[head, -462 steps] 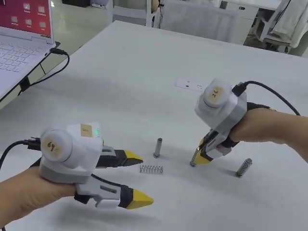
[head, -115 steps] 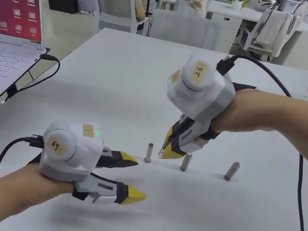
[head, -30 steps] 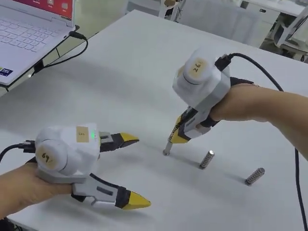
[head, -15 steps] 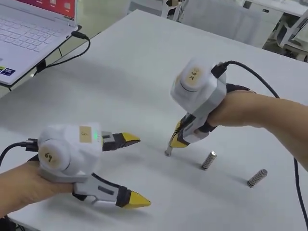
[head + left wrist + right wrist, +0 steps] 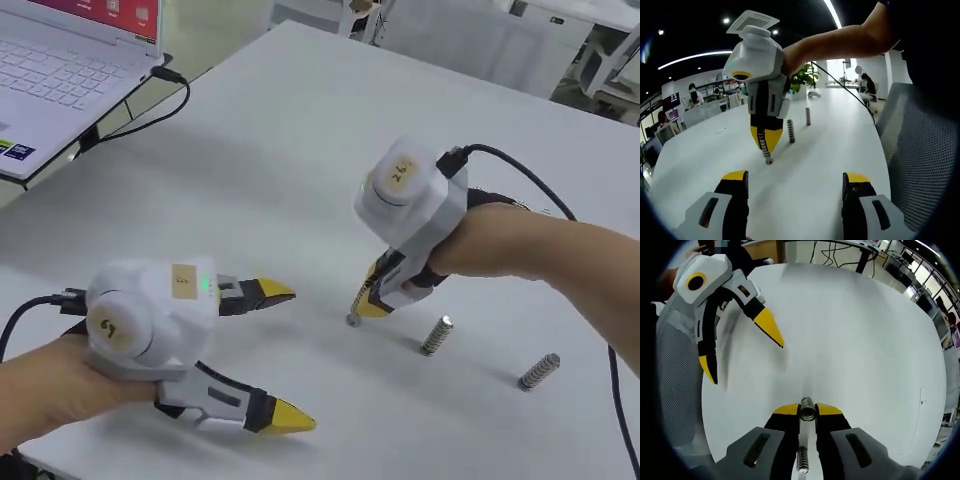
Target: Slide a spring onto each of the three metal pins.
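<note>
the right hand-held gripper (image 5: pixel 372 306) points down, jaws closed on a spring (image 5: pixel 807 410) whose lower end meets a metal pin (image 5: pixel 353 319) standing on the white desk (image 5: pixel 250 170). the left hand-held gripper (image 5: pixel 283 357) hovers nearby, wide open and empty. to the right stand a second pin (image 5: pixel 434 335) and a third pin (image 5: pixel 538 371), each wearing a spring.
</note>
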